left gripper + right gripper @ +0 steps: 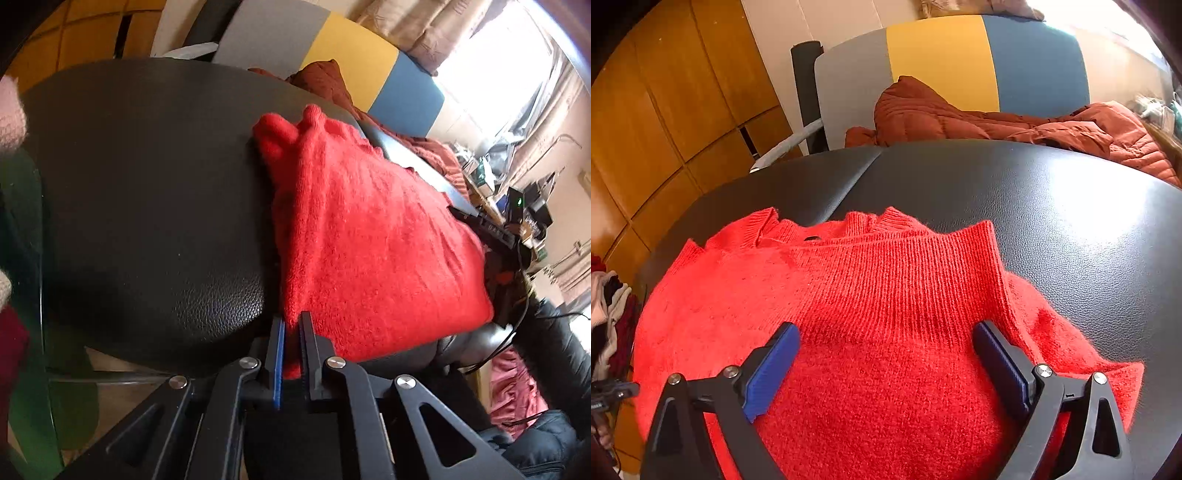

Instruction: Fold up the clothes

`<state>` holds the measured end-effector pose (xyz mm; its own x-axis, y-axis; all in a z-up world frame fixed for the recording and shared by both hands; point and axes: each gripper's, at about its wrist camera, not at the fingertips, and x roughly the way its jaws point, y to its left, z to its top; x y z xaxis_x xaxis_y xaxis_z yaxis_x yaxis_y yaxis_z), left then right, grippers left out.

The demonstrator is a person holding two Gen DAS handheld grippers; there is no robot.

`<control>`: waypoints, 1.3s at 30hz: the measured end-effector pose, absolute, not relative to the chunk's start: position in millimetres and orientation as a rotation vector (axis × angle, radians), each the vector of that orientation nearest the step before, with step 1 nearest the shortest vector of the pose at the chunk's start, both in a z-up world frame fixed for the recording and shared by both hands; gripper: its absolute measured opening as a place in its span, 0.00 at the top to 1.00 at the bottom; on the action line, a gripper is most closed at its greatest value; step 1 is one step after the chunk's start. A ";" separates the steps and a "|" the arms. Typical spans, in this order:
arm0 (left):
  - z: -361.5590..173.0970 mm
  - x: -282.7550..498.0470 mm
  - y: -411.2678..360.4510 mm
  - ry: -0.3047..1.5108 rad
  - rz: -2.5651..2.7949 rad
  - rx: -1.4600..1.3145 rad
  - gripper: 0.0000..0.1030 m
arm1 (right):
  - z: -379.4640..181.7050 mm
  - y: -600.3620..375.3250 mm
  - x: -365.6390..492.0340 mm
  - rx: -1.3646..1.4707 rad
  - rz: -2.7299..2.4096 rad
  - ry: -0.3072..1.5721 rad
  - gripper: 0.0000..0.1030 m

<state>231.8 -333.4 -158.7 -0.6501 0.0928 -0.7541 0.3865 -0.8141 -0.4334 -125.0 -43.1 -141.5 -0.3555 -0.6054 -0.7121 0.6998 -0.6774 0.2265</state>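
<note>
My left gripper (291, 323) pinches a corner of the red sweater (369, 236) on the black tabletop (147, 184); my right gripper (886, 350) hovers spread wide above it.

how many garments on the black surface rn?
1: the red sweater on the black surface, left hand-held gripper pinching its corner. Rust jacket lies behind; others may be hidden.

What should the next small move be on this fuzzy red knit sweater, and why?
Probably lift the left gripper a little, carrying the pinched edge of the fuzzy red knit sweater over toward its ribbed collar. Its jaws are shut on that edge, while the right gripper stands open over the sweater on the black leather surface, holding nothing.
</note>
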 end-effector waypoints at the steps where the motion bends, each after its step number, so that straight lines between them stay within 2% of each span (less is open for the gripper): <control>1: -154.9 232.4 -335.6 0.889 -2.571 1.214 0.87 | -141.5 -43.4 -124.9 1.027 -2.081 0.149 0.06; 3: -143.4 233.8 -345.3 0.926 -2.581 1.135 0.75 | -141.6 -43.9 -124.7 1.026 -2.081 0.153 0.06; 5: -134.3 228.7 -355.7 0.943 -2.587 1.079 0.72 | -141.7 -43.9 -125.0 1.026 -2.078 0.151 0.05; 11: -127.0 173.8 -383.7 0.951 -2.603 1.063 0.68 | -141.8 -42.9 -126.4 1.024 -2.074 0.143 0.05; 16: -140.8 127.3 -398.3 1.044 -2.580 1.167 0.68 | -142.3 -42.4 -126.6 1.023 -2.069 0.136 0.04; 17: -143.9 120.5 -399.5 1.046 -2.577 1.188 0.69 | -142.4 -42.3 -126.7 1.023 -2.068 0.134 0.04; 20: -141.2 117.6 -394.6 0.994 -2.589 1.140 0.93 | -142.6 -42.0 -126.7 1.023 -2.065 0.130 0.04; 23: -127.0 128.2 -383.2 0.905 -2.613 1.029 0.95 | -142.3 -43.3 -125.3 1.021 -2.070 0.138 0.04; 26: -131.0 135.8 -368.1 0.745 -2.548 1.034 0.95 | -141.8 -47.4 -120.3 1.013 -2.090 0.182 0.04; 29: -157.2 129.9 -366.0 0.729 -2.464 1.102 0.94 | -142.4 -53.0 -116.8 1.008 -2.104 0.237 0.02; 31: -154.3 126.5 -364.2 0.722 -2.441 1.086 0.94 | -142.7 -54.0 -116.2 1.006 -2.107 0.250 0.02; 33: -140.9 123.0 -357.0 0.643 -2.398 1.052 0.81 | -143.1 -53.9 -116.6 1.007 -2.108 0.250 0.02; 35: -123.5 122.1 -350.2 0.586 -2.388 0.975 0.81 | -143.6 -54.0 -117.0 1.008 -2.108 0.249 0.01; 37: -105.9 119.1 -342.0 0.594 -2.425 0.889 0.76 | -143.8 -54.1 -116.6 1.007 -2.107 0.247 0.01; 38: -99.7 115.7 -337.6 0.621 -2.455 0.861 0.71 | -143.8 -54.2 -116.1 1.008 -2.107 0.247 0.01; 39: -96.9 108.9 -331.5 0.610 -2.480 0.860 0.71 | -143.7 -54.2 -115.8 1.008 -2.107 0.248 0.01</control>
<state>108.9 -331.5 -96.9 -0.7081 -0.2601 -0.6564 0.5351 -0.8042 -0.2586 -115.8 -54.2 -143.7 -0.3887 -0.5617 -0.7304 0.7159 -0.6831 0.1443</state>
